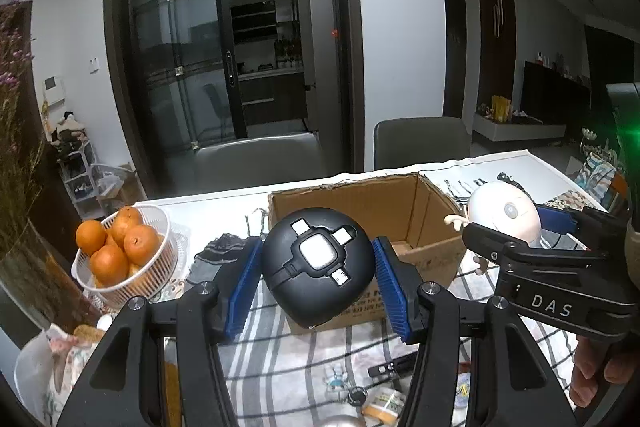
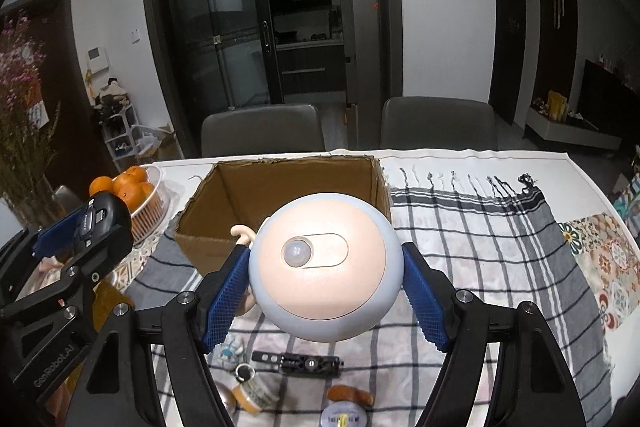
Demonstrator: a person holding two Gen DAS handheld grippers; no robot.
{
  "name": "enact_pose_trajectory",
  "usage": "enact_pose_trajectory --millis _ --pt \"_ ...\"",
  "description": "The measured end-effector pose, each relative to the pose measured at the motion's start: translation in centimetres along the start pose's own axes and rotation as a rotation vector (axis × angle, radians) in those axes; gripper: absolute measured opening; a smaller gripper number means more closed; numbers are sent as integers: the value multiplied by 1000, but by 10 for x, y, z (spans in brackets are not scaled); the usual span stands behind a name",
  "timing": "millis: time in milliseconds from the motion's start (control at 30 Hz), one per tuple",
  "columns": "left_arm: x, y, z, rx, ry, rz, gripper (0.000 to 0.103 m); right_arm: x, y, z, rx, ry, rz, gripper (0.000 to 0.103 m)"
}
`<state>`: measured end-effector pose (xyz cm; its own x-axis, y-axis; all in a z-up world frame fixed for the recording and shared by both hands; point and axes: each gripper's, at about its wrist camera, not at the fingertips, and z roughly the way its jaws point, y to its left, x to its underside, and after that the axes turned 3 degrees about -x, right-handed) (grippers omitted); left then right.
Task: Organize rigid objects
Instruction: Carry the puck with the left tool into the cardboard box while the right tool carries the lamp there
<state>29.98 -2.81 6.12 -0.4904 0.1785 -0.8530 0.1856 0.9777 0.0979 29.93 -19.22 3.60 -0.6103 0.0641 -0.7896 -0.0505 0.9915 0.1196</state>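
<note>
Above the checked tablecloth point(image 2: 460, 227), left gripper point(image 1: 318, 269) clamps a black dome-shaped gadget point(image 1: 318, 263) with blue pads against both sides, in front of the open cardboard box point(image 1: 384, 211). Right gripper point(image 2: 324, 275) grips a round pale-blue toy, possibly a night light point(image 2: 324, 267), held off the table at the box's near edge.

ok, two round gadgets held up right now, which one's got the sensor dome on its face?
The pale peach-and-blue round one in the right claw. The left claw holds a black one with white square patches instead.
</note>
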Motion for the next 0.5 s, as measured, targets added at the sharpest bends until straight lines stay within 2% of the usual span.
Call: enact_pose_trajectory --millis 500 --pt "-33 0 72 47 191 -9 55 -39 -22 64 -12 173 9 75"
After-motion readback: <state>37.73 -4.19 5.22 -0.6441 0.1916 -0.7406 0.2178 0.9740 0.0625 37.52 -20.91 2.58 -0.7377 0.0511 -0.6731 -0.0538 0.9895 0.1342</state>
